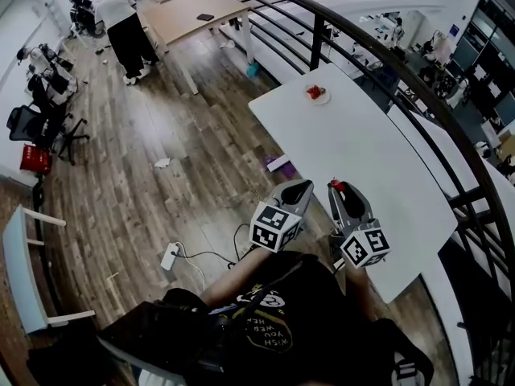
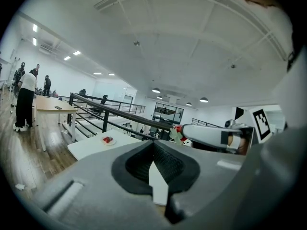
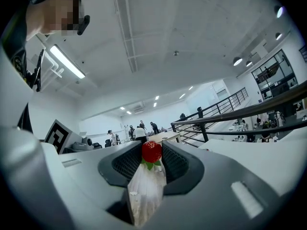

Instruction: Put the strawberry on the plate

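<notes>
One soft, easily bruised strawberry (image 3: 151,152) is clamped at its sides in the right hand-held gripper (image 3: 151,149). The left hand-held gripper (image 2: 153,143) is closed, empty.

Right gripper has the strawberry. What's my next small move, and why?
Probably carry the right gripper forward over the white table toward the plate, jaws left clamped. The strawberry sits pinched between its pads, while the plate lies at the table's far end, well away from the gripper. Something red already lies on the plate, so aim for a bare part of it.
</notes>
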Demonstrator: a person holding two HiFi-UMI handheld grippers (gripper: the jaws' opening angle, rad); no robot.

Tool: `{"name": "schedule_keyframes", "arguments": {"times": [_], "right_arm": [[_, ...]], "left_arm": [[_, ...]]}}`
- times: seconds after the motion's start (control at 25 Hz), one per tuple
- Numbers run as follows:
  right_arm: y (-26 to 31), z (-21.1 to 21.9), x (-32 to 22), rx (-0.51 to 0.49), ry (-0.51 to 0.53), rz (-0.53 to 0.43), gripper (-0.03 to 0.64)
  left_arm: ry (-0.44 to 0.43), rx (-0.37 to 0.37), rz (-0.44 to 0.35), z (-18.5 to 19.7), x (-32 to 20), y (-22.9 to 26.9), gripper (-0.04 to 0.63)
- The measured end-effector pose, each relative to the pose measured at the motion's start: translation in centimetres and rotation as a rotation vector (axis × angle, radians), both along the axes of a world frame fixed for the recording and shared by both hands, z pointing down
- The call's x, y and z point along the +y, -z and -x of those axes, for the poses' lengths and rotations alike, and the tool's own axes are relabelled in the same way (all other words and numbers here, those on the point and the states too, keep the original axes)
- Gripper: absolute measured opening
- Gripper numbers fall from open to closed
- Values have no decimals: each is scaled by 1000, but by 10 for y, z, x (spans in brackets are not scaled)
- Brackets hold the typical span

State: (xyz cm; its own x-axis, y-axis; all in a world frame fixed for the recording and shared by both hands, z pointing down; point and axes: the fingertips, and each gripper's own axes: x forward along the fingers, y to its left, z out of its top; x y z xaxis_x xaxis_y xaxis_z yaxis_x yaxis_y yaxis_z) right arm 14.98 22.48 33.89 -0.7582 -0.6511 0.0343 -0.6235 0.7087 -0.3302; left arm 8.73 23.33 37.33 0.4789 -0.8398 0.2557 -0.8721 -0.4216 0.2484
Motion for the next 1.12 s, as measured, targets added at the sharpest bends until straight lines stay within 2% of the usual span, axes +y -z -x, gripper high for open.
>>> {"name": "schedule_keyframes", "arguments": {"times": [0.12, 0.32, 0.6, 0.84, 1.12], "right_arm": [[-6, 12, -1, 7, -4, 6, 130], [-16, 21, -2, 27, -5, 14, 130], [-21, 22, -20, 31, 3, 45, 130], [-18, 5, -51, 31, 0, 46, 130], [-14, -17, -88, 4, -3, 38, 130]], "left_arm": [[-8, 9, 18, 12, 0, -8, 2], [-3, 17, 3, 24, -3, -16, 2], [-14, 19, 22, 21, -18, -16, 2], [-19, 27, 46, 4, -50, -20, 2], [-25, -19, 28, -18, -85, -13, 2]]}}
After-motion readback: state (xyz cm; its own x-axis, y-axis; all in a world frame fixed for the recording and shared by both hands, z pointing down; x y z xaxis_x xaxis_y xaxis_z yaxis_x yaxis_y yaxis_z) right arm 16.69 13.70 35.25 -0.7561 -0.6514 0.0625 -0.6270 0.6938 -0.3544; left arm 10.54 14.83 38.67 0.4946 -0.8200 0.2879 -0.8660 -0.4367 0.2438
